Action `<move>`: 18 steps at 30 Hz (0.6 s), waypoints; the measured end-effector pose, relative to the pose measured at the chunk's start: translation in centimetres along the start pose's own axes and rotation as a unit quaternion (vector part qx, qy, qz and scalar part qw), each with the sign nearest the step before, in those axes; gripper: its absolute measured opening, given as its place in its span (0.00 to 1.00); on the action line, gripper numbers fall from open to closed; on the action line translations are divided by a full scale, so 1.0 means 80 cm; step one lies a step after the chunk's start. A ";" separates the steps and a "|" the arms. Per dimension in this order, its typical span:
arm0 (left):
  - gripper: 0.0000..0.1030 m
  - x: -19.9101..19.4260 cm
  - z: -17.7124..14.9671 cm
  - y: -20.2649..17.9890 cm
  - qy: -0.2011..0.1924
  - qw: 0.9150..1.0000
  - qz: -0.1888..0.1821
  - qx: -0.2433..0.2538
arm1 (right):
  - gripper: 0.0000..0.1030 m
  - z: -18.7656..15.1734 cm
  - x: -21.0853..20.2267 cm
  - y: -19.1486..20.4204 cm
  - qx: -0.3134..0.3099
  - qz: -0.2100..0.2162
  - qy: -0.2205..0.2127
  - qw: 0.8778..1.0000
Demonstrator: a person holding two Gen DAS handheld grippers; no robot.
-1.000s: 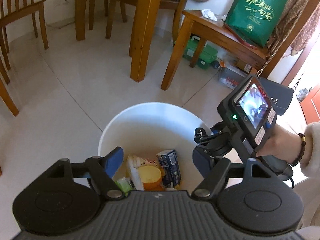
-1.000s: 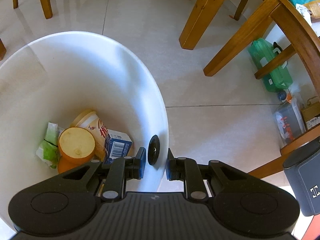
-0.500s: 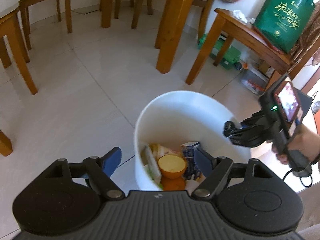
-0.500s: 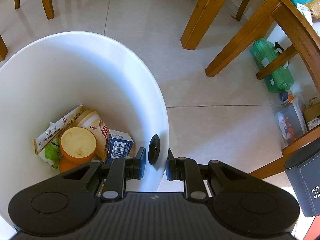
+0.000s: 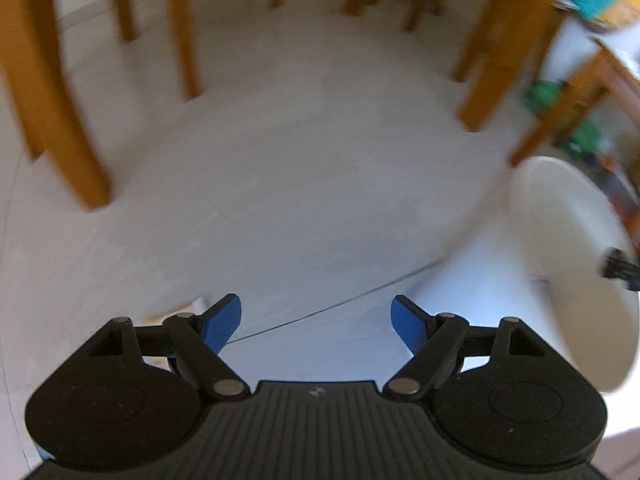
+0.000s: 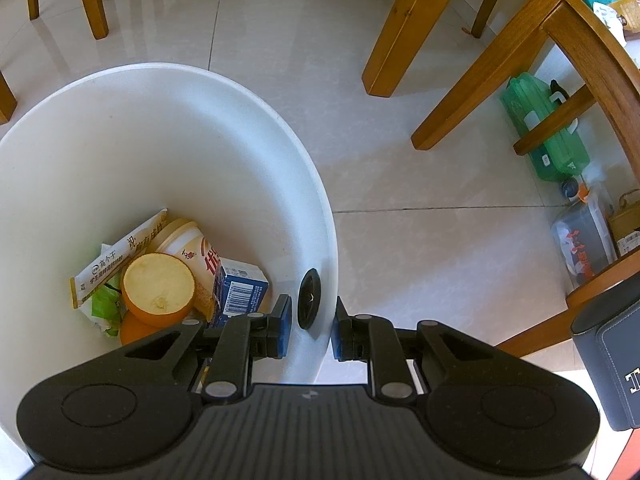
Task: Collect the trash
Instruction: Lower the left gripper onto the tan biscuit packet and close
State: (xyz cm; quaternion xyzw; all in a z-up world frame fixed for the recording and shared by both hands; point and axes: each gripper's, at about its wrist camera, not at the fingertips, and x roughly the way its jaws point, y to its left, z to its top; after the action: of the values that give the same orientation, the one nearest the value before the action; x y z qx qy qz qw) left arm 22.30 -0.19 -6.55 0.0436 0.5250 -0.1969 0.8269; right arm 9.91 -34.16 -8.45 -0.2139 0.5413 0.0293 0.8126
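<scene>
My right gripper is shut on the rim of the white bucket, one finger inside and one outside, just below a black knob on the wall. Inside the bucket lie half an orange, a blue carton, a yogurt cup, a long snack wrapper and a green wrapper. My left gripper is open over bare floor, holding nothing. In its blurred view the bucket stands at the far right. A tan scrap shows behind its left finger.
Wooden chair legs and table legs stand around the tiled floor. A green plastic case and a clear storage box sit under the side table at right. A dark grey box is at the right edge.
My left gripper has swung left and away from the bucket, which slid from centre to the right edge of its view. The right gripper keeps its hold on the rim.
</scene>
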 end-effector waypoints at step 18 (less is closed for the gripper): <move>0.86 0.155 -0.035 0.171 0.054 0.981 0.094 -0.161 | 0.22 -0.001 -0.001 -0.001 -0.008 -0.003 0.000 1.000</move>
State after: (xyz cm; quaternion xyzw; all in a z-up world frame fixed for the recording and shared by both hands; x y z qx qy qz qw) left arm 29.60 9.72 -20.62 -0.0300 0.5871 -0.0287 0.8084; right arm 9.88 -34.25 -8.40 -0.2223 0.5406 0.0315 0.8108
